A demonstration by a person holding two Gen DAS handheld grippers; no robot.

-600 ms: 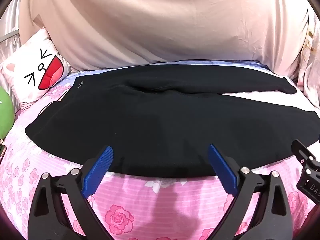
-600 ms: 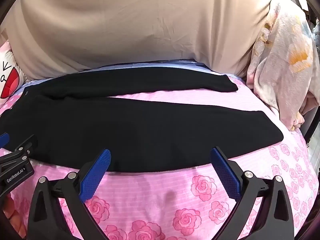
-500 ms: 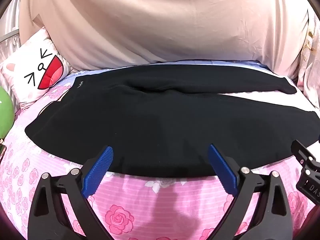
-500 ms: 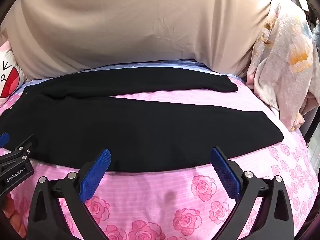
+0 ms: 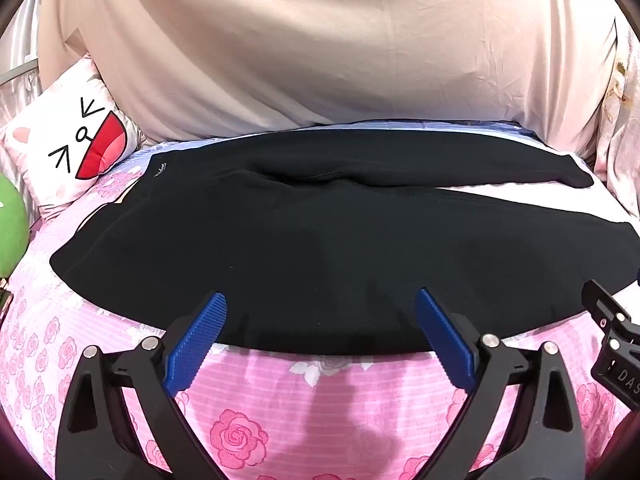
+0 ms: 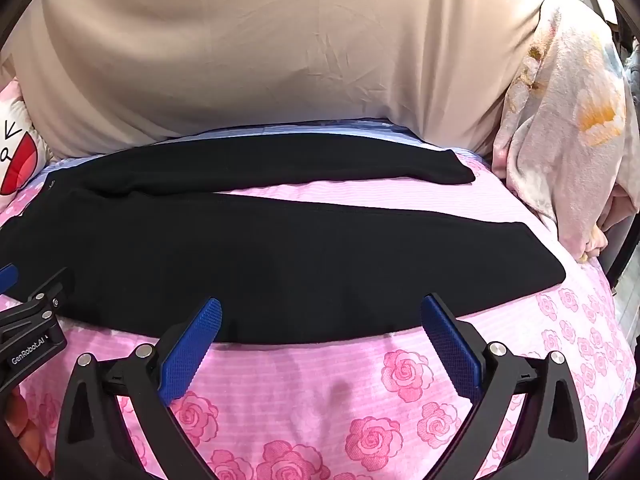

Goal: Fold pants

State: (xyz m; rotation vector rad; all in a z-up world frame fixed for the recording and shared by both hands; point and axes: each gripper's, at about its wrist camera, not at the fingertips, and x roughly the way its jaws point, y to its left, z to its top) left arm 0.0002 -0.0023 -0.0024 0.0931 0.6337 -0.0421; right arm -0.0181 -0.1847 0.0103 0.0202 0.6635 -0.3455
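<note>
**Black pants flat on the bed, both grippers released**

Left wrist view: I see my left hand-held gripper (image 5: 320, 320) tilted down over the near edge of the pants (image 5: 320, 248), its blue pads (image 5: 196, 344) spread wide with nothing between them, so it is released. The pants are black and lie flat on the pink rose-print bedsheet (image 5: 320, 400), waistband toward the left, the two legs running off to the right with a wedge of sheet showing between them. A cat-face pillow (image 5: 76, 148) leans at the left beside a green plush (image 5: 10, 232). A beige sheet (image 5: 320, 48) hangs behind the bed. Part of the right hand-held gripper (image 5: 614, 344) pokes in at the right edge.

Right wrist view: my right hand-held gripper (image 6: 320, 320) also hangs over the near leg's lower edge, blue pads (image 6: 190, 350) wide apart, gripping nothing. From here both leg ends show, the far leg shorter in view, the near one ending well to the right. A floral blanket (image 6: 560, 120) is bunched at the right of the bed. The left hand-held gripper's black body sits at the left edge.
</note>
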